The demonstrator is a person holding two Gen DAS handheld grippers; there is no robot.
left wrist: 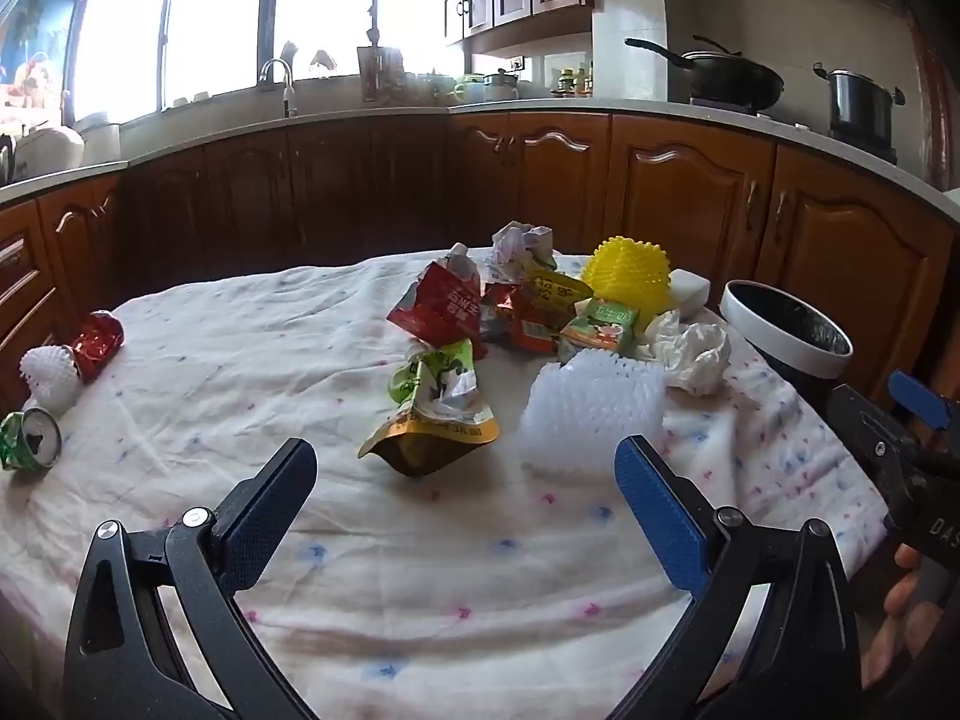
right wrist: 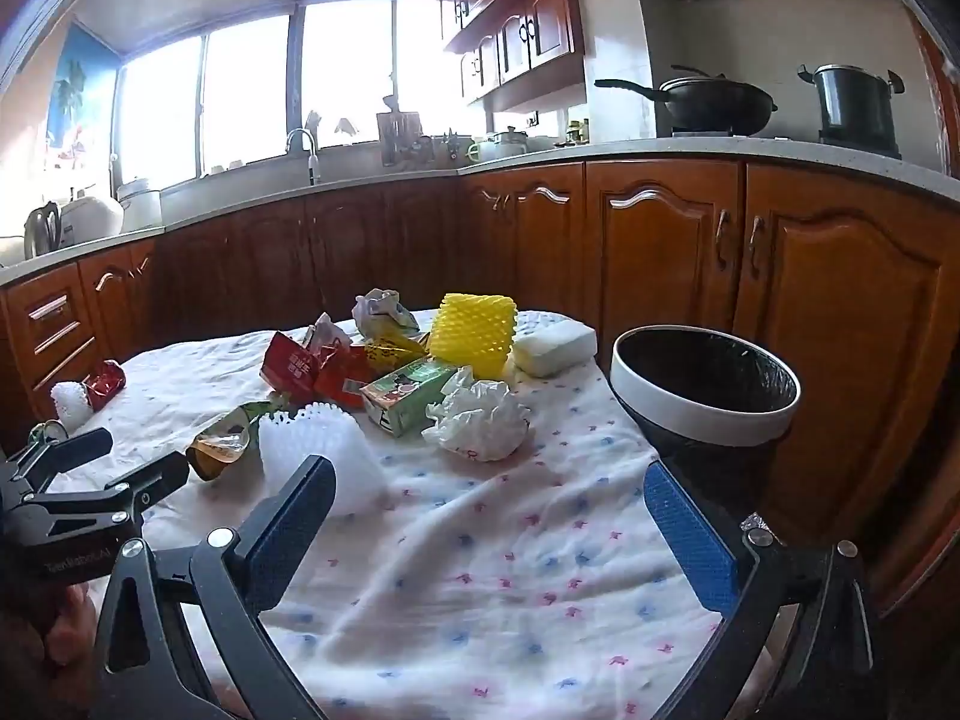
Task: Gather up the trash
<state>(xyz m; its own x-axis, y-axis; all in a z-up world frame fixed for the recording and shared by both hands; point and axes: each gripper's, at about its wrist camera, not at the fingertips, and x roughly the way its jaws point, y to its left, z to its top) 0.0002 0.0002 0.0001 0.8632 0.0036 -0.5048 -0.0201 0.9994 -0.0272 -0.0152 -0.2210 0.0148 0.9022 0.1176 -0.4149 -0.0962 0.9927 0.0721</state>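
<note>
Trash lies on a cloth-covered table (left wrist: 252, 360): a green and gold snack bag (left wrist: 435, 411), white foam netting (left wrist: 594, 414), red wrappers (left wrist: 441, 309), a green juice carton (left wrist: 600, 327), crumpled white tissue (left wrist: 690, 351), yellow foam netting (left wrist: 627, 276) and a crushed can (left wrist: 30, 438). A white-rimmed bin with a black liner (right wrist: 705, 387) stands at the table's right edge. My left gripper (left wrist: 465, 480) is open and empty, just short of the snack bag. My right gripper (right wrist: 489, 495) is open and empty, with the white netting (right wrist: 318, 450) by its left finger.
A white sponge (right wrist: 555, 345) lies at the far edge. A red wrapper (left wrist: 99, 342) and a white spiky ball (left wrist: 48, 375) sit at the table's left edge. Wooden kitchen cabinets (right wrist: 660, 246) and a counter with pots run behind.
</note>
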